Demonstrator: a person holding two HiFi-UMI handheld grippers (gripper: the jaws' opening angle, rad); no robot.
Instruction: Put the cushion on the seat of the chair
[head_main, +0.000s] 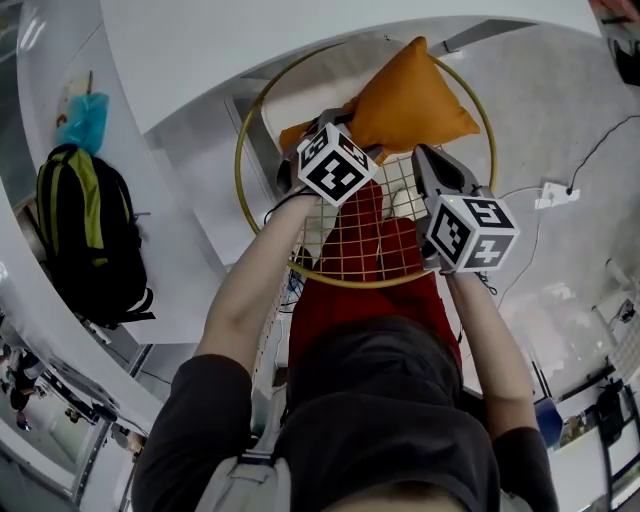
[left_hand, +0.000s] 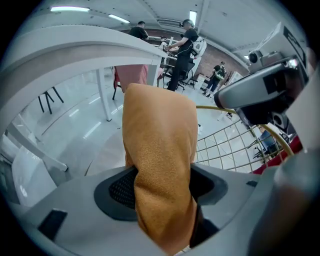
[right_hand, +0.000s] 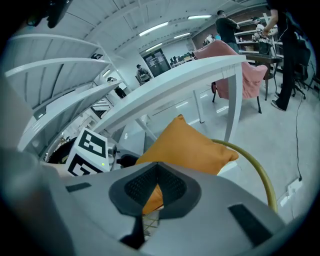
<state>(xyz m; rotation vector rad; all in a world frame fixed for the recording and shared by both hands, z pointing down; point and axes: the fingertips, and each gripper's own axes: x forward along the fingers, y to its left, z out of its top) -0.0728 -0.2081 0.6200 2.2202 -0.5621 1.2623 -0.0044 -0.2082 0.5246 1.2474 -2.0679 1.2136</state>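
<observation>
Left gripper view shows your left gripper (left_hand: 162, 192) clenched on the cushion (left_hand: 160, 135): orange fabric fills the space between both ribbed pads and rises upright from the jaws, so the load is carried on this side. Check your right gripper (right_hand: 157, 167) in the right gripper view. Its jaws are closed tip to tip, and only a sliver of orange shows through the narrow slit lower down between the pads. The cushion body lies just beyond the tips, so treat this gripper as holding nothing. In the head view the right gripper's tips sit at the cushion's near edge, and the left gripper grips the cushion's left end, just beside the right gripper. Farther out, the cushion is within the gold rim (head_main: 240, 170) of the chair, beyond the wire grid (head_main: 350, 245) and above a white surface (head_main: 298, 95) that is judged to be the seat. Whether the cushion touches that surface cannot be determined from any view; its tilted corners suggest that it hangs from the left jaws. Task status, as a judgement: pickup and transport are complete, and placement is not yet complete. Remaining steps: lower the cushion until it lies flat on the seat, then release the left jaws and draw both grippers clear of the rim.
</observation>
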